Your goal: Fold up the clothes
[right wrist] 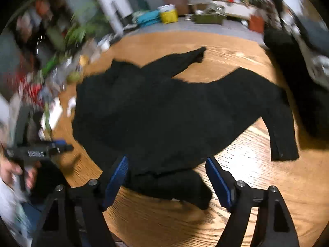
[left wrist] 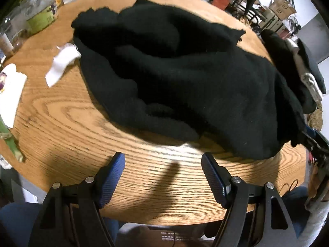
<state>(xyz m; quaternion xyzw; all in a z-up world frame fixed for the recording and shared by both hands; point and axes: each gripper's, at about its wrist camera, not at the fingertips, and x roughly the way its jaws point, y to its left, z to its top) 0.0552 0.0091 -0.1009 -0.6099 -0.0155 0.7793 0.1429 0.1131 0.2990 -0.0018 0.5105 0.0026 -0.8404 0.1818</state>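
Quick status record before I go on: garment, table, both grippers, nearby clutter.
garment: black sweater, crumpled, unfolded, one sleeve spread out
surface: round wooden table
left gripper: open, empty, over bare wood near the sweater's edge
right gripper: open, straddling a sweater fold, not clamped
clutter: white cloth, jars at table's far left

A lived-in home, probably a dining or living room

Round oak table (left wrist: pixel 72 123) crowded with jars (left wrist: pixel 41 10); cardboard boxes (left wrist: pixel 282 7), a houseplant (right wrist: pixel 82 30) and a yellow bucket (right wrist: pixel 168 15) clutter the floor beyond.
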